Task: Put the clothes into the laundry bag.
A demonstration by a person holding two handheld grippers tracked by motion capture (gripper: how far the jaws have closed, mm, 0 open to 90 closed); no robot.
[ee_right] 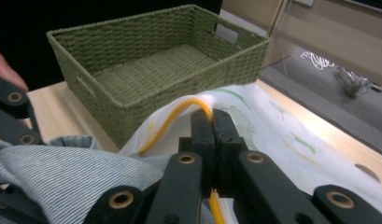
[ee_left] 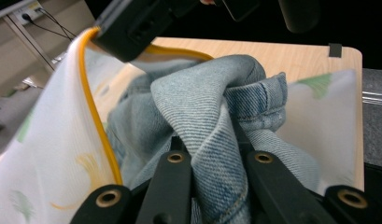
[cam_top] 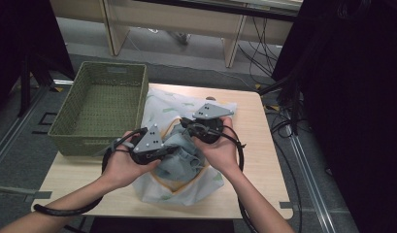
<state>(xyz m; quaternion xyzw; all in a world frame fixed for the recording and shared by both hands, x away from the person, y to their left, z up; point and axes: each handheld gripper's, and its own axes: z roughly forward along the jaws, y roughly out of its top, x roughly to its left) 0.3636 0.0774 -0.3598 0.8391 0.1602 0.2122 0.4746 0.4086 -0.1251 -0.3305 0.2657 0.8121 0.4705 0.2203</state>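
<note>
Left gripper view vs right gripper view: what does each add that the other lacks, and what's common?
Left gripper view adds the left gripper shut on a fold of the denim garment. Right gripper view adds the green woven basket and the right gripper shut on the yellow-trimmed rim. Common: the denim garment, the white mesh bag and the wooden table.

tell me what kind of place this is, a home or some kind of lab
Most likely a lab or office workspace, not a home. A small light wooden table stands on grey carpet, black cables trail across the floor beside dark stands, and plain beige office desks line the back.
</note>
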